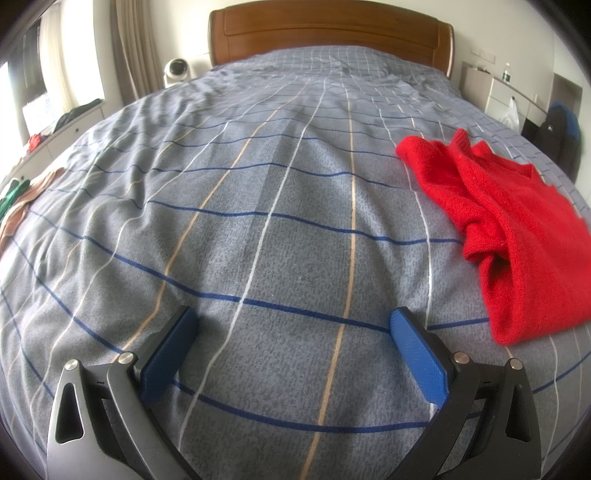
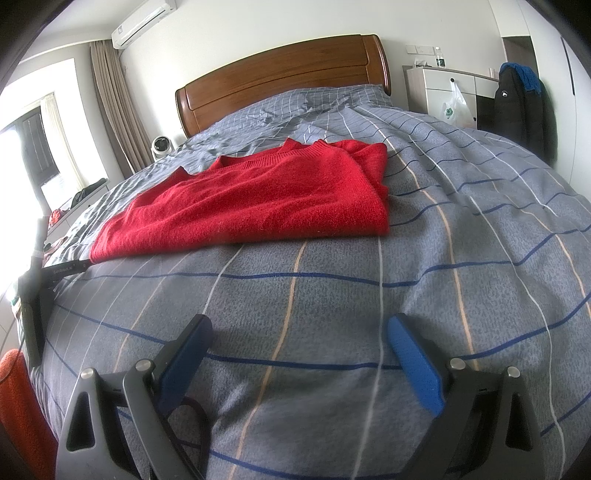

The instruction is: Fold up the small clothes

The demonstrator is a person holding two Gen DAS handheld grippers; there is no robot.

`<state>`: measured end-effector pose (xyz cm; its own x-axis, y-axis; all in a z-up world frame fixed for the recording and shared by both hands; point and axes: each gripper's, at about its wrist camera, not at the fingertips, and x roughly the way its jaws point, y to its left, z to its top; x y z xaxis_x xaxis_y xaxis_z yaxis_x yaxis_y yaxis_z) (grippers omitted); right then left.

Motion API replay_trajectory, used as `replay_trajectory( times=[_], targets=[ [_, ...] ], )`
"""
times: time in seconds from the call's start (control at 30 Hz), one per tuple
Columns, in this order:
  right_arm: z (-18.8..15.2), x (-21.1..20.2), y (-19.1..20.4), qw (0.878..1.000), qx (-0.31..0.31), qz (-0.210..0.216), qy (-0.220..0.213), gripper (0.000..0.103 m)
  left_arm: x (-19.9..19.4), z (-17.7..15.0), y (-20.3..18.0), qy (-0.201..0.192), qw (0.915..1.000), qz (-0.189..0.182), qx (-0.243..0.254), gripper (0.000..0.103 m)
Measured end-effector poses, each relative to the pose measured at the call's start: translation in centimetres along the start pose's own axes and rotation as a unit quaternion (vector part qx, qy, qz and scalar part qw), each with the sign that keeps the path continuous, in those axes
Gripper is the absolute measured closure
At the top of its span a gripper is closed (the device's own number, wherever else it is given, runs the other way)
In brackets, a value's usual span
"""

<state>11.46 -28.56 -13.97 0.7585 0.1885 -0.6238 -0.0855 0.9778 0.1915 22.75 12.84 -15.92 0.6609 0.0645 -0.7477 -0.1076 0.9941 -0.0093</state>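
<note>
Checked bedspread (image 2: 332, 295) bears folded red sweater (image 2: 258, 199); both grippers gape empty.

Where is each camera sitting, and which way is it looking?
Left wrist view: sits on the left gripper, low over the bed, facing the headboard; its open blue jaws show, red sweater to the right.
Right wrist view: sits on the right gripper, facing the red sweater and headboard; its open jaws show.
Both share the sweater, bed, headboard.
</note>
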Motion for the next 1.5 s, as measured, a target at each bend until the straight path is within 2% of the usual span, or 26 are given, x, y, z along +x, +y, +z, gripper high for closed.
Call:
replay_trajectory(
  times=[0.53, 0.63, 0.7, 0.8, 0.87, 0.97, 1.03, 1.1, 1.17, 1.2, 1.23, 1.27, 1.3, 1.33, 1.43, 1.5],
  targets=[
    [0.0, 0.0, 0.0, 1.000, 0.001, -0.001, 0.001, 0.008, 0.0, 0.1, -0.2, 0.000, 1.0000, 0.000, 0.000, 0.000],
    [0.5, 0.0, 0.3, 1.000, -0.007, -0.010, 0.023, 0.008, 0.0, 0.0, 0.0, 0.000, 1.0000, 0.000, 0.000, 0.000],
    [1.7, -0.4, 0.3, 0.999, -0.006, 0.000, 0.040, 0.008, 0.0, 0.0, -0.1, 0.000, 1.0000, 0.000, 0.000, 0.000],
    [5.1, -1.3, -1.4, 0.999, 0.035, 0.032, 0.024, 0.009, 0.0, 0.0, -0.1, 0.000, 1.0000, 0.000, 0.000, 0.000],
    [8.0, -0.9, -3.0, 0.998, 0.055, 0.026, 0.019, 0.008, 0.0, 0.0, -0.1, 0.000, 1.0000, 0.000, 0.000, 0.000],
    [12.2, 1.9, -6.0, 0.995, 0.086, 0.017, 0.041, 0.008, 0.0, 0.0, 0.1, 0.000, 1.0000, 0.000, 0.000, 0.000],
    [14.0, 4.8, -7.9, 0.992, 0.110, 0.012, 0.065, 0.017, 0.0, 0.0, -0.1, 0.000, 1.0000, 0.000, 0.000, 0.000],
    [14.9, 7.8, -9.2, 0.984, 0.149, 0.032, 0.091, 0.028, 0.0, 0.0, -0.1, 0.000, 1.0000, 0.000, 0.000, 0.000],
    [15.0, 10.6, -9.5, 0.976, 0.178, 0.057, 0.113, 0.030, 0.0, 0.0, 0.0, 0.000, 1.0000, 0.000, 0.000, 0.000],
    [14.9, 11.7, -9.3, 0.973, 0.180, 0.060, 0.130, 0.036, 0.0, 0.0, 0.0, 0.000, 1.0000, 0.000, 0.000, 0.000],
    [14.7, 12.9, -8.8, 0.972, 0.173, 0.052, 0.153, 0.060, 0.0, 0.1, -0.2, 0.000, 1.0000, 0.000, 0.000, 0.000],
    [14.6, 13.4, -8.3, 0.972, 0.163, 0.038, 0.165, 0.078, 0.0, 0.0, 0.0, 0.000, 1.0000, 0.000, 0.000, 0.000],
    [14.9, 13.5, -7.6, 0.974, 0.154, 0.031, 0.166, 0.090, 0.0, 0.1, -0.2, 0.000, 1.0000, 0.000, 0.000, 0.000],
    [15.4, 13.1, -6.9, 0.975, 0.150, 0.036, 0.161, 0.092, 0.0, 0.1, -0.2, 0.000, 1.0000, 0.000, 0.000, 0.000],
    [17.8, 11.1, -3.7, 0.976, 0.142, 0.091, 0.139, 0.093, 0.0, 0.1, -0.2, 0.000, 1.0000, 0.000, 0.000, 0.000],
    [19.8, 10.1, -0.2, 0.975, 0.128, 0.125, 0.129, 0.093, 0.0, 0.1, -0.2, 0.000, 1.0000, 0.000, 0.000, 0.000]
  ],
)
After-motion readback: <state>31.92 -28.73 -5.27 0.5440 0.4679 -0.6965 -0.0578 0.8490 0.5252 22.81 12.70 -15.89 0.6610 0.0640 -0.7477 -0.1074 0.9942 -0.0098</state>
